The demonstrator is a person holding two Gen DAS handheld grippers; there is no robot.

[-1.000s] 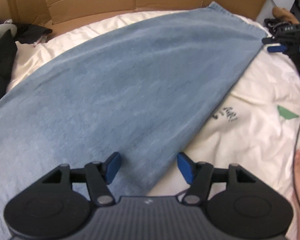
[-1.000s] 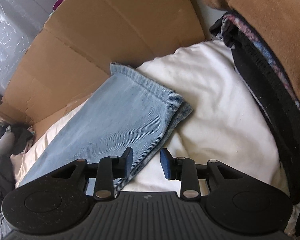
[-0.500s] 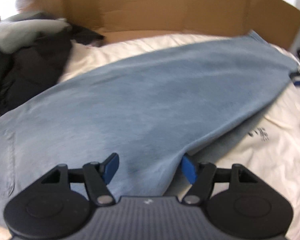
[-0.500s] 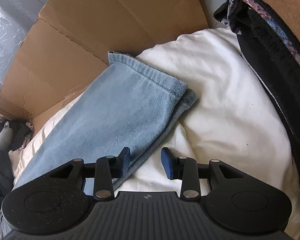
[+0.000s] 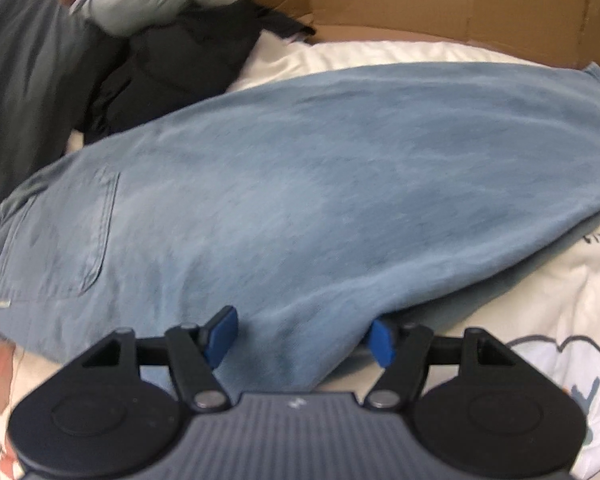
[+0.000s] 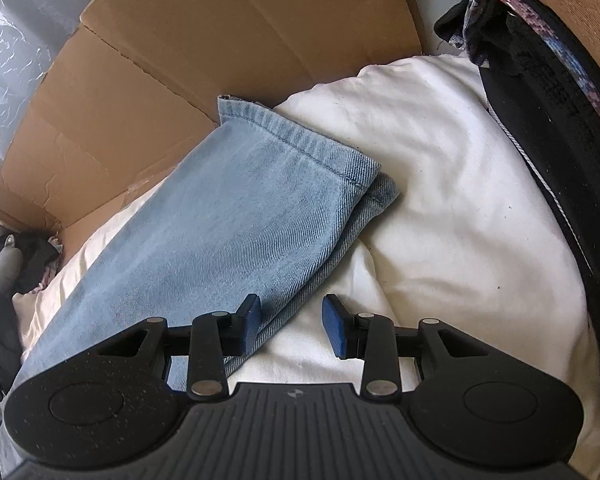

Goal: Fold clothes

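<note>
Light blue jeans (image 5: 320,184) lie folded lengthwise across the white bedding (image 5: 540,320), with a back pocket (image 5: 68,236) at the left end. My left gripper (image 5: 300,340) hovers at the near folded edge with its jaws wide; denim bulges between the blue pads, which do not squeeze it. In the right wrist view the leg end of the jeans (image 6: 220,232) shows its stitched hem (image 6: 296,140). My right gripper (image 6: 294,326) stands open over the leg's near edge. Its left pad is above the denim, and the gap lies mostly over the white bedding (image 6: 440,200).
Cardboard sheets (image 5: 420,0) (image 6: 220,40) stand along the far side of the bed. A pile of dark clothes (image 5: 172,60) and a grey garment (image 5: 20,80) lie at the left. Black and brown clothes (image 6: 540,120) crowd the right edge beside the hem.
My left gripper has swung left along the jeans towards the waist, bringing the back pocket and the dark pile into view. The right gripper has hardly moved.
</note>
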